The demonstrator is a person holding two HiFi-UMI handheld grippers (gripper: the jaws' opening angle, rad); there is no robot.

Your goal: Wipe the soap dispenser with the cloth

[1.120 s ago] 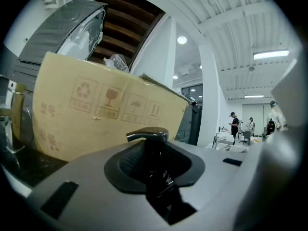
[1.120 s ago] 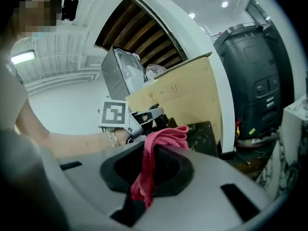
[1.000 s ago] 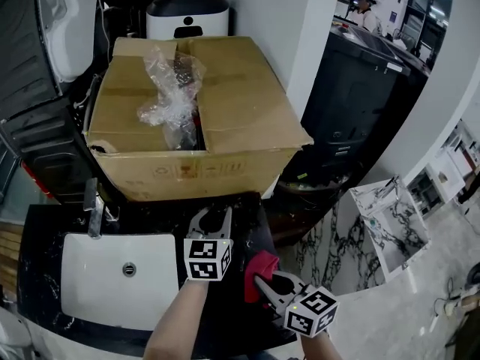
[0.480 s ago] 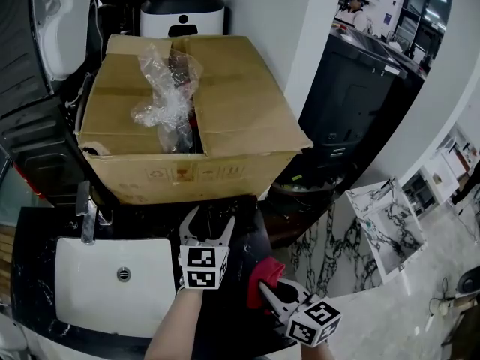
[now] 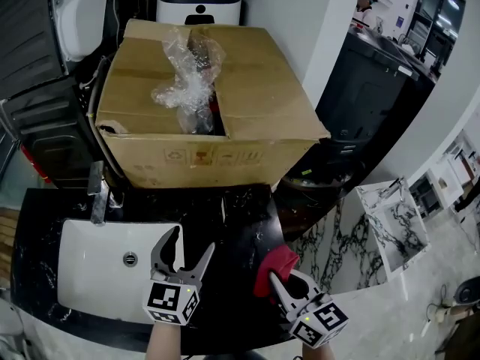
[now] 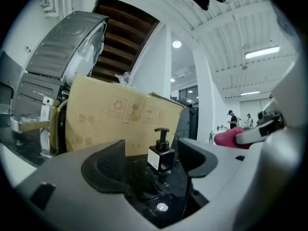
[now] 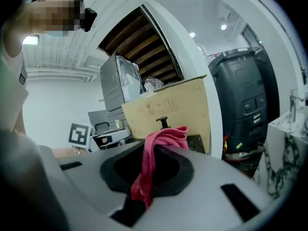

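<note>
The soap dispenser (image 6: 161, 153) is a small black pump bottle with a white label. It stands upright on the black counter (image 5: 247, 223) in front of the cardboard box. My left gripper (image 5: 191, 242) sits back from it over the sink's right rim. Its jaws have just been opening and stand open with nothing between them; the bottle shows beyond the fingertips (image 6: 197, 160). My right gripper (image 5: 274, 277) is shut on a red cloth (image 5: 274, 262) near the counter's right edge. In the right gripper view the cloth (image 7: 156, 148) drapes over the jaws and hides all but the bottle's pump head (image 7: 162, 121).
A large cardboard box (image 5: 247, 118) with crumpled plastic wrap (image 5: 184, 81) fills the back of the counter. A white sink (image 5: 90, 276) with a chrome faucet (image 5: 97, 197) lies at the left. A black bin (image 5: 367, 103) stands beyond the counter's right edge.
My left gripper has let go of the dispenser, opened, and drawn back toward me and to the left. The right gripper with the cloth has risen slightly.
</note>
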